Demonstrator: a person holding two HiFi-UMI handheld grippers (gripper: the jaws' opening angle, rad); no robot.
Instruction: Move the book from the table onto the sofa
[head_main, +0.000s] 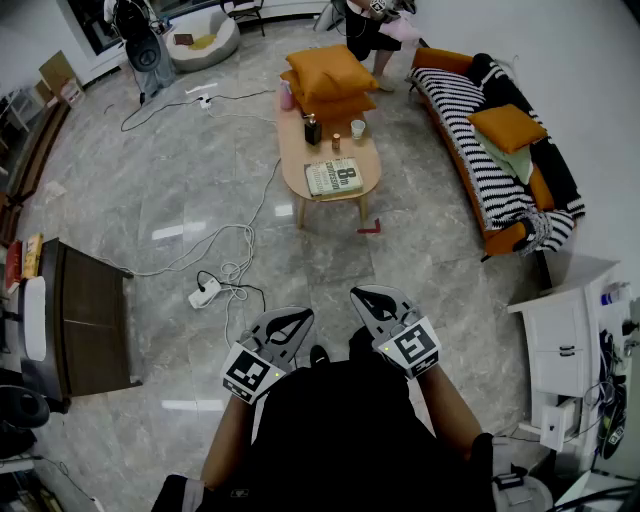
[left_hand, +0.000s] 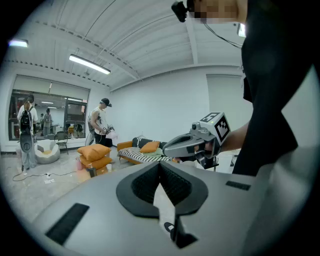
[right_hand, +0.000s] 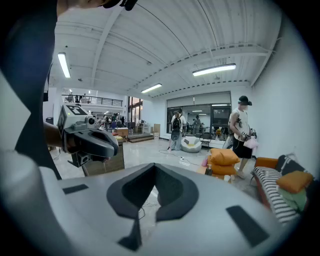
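Lying on the table (head_main: 300, 160), the book (head_main: 334, 177) shows a large 8.

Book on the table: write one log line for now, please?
book: on table | left tongs: shut, empty | right tongs: shut, empty | sofa: no book yet

Book (head_main: 334, 177) on table (head_main: 296, 158), near end; 2 cushions (head_main: 330, 76) far end; sofa (head_main: 468, 140) right.
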